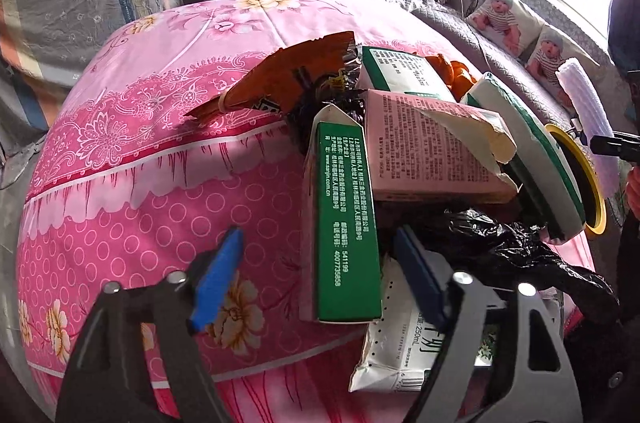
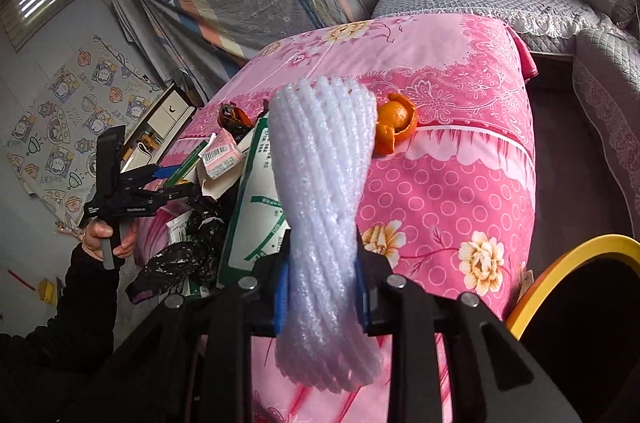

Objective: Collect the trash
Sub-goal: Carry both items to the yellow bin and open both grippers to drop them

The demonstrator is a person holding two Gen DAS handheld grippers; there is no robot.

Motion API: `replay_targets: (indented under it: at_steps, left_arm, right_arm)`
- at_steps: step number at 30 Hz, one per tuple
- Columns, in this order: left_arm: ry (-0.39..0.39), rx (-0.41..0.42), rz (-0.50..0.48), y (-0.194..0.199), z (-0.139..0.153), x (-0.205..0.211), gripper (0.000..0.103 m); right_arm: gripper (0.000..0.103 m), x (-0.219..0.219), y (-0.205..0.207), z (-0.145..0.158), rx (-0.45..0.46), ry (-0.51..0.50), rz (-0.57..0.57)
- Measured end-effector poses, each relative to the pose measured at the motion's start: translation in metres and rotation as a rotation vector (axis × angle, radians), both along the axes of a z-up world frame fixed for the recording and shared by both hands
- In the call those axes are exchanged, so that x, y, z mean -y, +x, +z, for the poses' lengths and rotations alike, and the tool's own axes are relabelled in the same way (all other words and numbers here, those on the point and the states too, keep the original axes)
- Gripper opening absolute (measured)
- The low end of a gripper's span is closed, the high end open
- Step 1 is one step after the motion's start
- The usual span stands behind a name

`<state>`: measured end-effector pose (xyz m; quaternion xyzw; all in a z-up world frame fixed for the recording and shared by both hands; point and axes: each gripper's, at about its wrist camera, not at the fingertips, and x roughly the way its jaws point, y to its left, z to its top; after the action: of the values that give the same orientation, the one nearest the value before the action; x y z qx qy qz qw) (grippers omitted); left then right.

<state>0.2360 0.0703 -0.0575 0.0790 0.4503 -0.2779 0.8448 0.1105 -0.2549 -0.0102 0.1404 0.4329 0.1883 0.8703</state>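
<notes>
A pile of trash lies on a pink flowered cloth [image 1: 132, 159]: a green and white carton [image 1: 346, 227], a pink box [image 1: 432, 147], an orange wrapper [image 1: 280, 79], a milk carton [image 1: 400, 351] and a black plastic bag [image 1: 520, 247]. My left gripper [image 1: 320, 279] is open, its fingers either side of the green carton's near end. My right gripper [image 2: 322, 287] is shut on a white foam fruit net [image 2: 324, 183], held above the cloth. Orange peel [image 2: 394, 125] lies behind the net. The left gripper also shows in the right wrist view [image 2: 176, 183].
A yellow-rimmed bin [image 2: 568, 263] stands at the cloth's right edge; it also shows in the left wrist view [image 1: 592, 183]. A grey quilted sofa [image 1: 480, 19] with baby-print cushions runs behind. Folded bedding leans on the wall at the left.
</notes>
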Motion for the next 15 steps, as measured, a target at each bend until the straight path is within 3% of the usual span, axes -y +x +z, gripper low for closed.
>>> replay_targets:
  at_steps: [1, 2, 3, 6, 9, 15]
  left_arm:
    - [-0.008, -0.008, -0.002, 0.001, -0.001, 0.000, 0.061]
    - [-0.012, -0.013, -0.001, 0.001, -0.002, 0.000, 0.046]
    - [-0.018, -0.024, 0.004, 0.002, -0.004, -0.002, 0.022]
    - [-0.082, -0.051, 0.051, 0.006, -0.002, -0.016, 0.022]
    - [-0.154, 0.000, 0.108, -0.004, 0.016, -0.035, 0.022]
    - [-0.233, 0.266, 0.203, -0.065, 0.084, -0.031, 0.022]
  right_arm:
    - [0.024, 0.000, 0.000, -0.001, 0.000, 0.001, -0.002]
    - [0.024, 0.000, 0.000, -0.001, 0.000, 0.002, -0.004]
    - [0.024, 0.000, -0.001, -0.002, -0.002, 0.003, -0.006]
    - [0.024, 0.002, -0.004, -0.002, -0.005, 0.017, -0.018]
    - [0.024, 0.008, -0.011, 0.000, 0.016, 0.026, -0.047]
    - [0.024, 0.025, -0.033, 0.006, 0.105, 0.027, -0.173]
